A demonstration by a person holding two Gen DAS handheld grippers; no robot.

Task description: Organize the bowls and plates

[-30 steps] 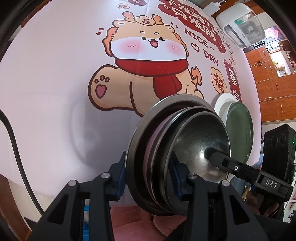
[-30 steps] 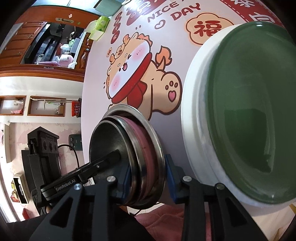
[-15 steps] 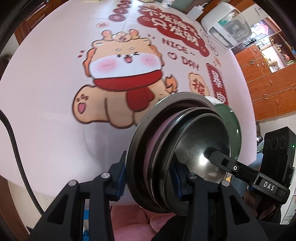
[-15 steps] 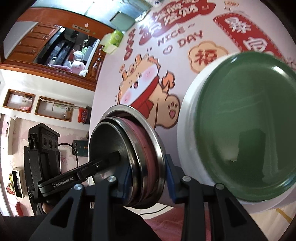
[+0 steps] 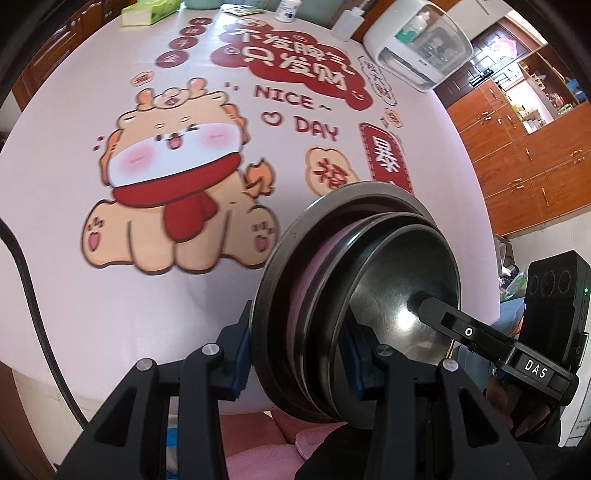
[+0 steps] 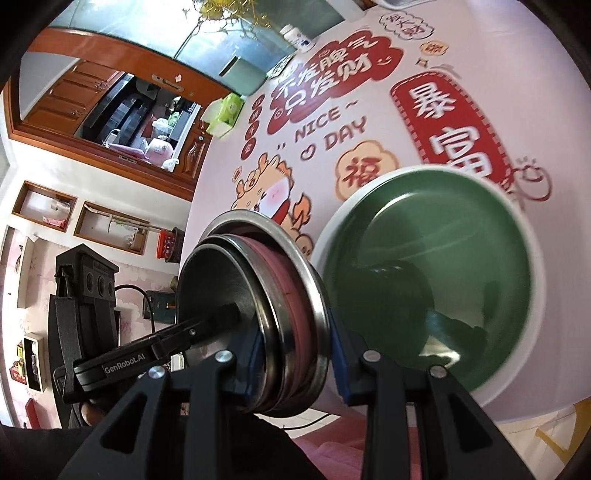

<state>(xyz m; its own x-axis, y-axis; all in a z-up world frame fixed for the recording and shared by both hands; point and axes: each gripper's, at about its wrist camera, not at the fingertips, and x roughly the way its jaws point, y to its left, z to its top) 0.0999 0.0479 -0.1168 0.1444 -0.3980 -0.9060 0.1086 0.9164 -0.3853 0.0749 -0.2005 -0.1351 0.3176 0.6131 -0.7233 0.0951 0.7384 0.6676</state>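
A nested stack of steel bowls (image 5: 369,295) with a pink bowl between them is held in the air above the table's near edge. My left gripper (image 5: 299,354) is shut on one side of its rim. My right gripper (image 6: 295,362) is shut on the opposite side of the same stack (image 6: 258,314). Each gripper's finger shows inside the top bowl in the other's view. A green plate (image 6: 436,280) lies on a white plate (image 6: 332,236) on the table, right of the stack in the right wrist view. The stack hides it in the left wrist view.
The round table (image 5: 55,184) has a pink cloth with a cartoon dragon print. At its far edge stand a white appliance (image 5: 417,44), a tissue box (image 5: 147,14) and small bottles (image 5: 345,22). A wooden cabinet (image 5: 524,155) is beyond on the right.
Both grippers have risen and pulled back with the bowl stack. More of the table shows, and the green plate looks smaller and farther away in the right wrist view.
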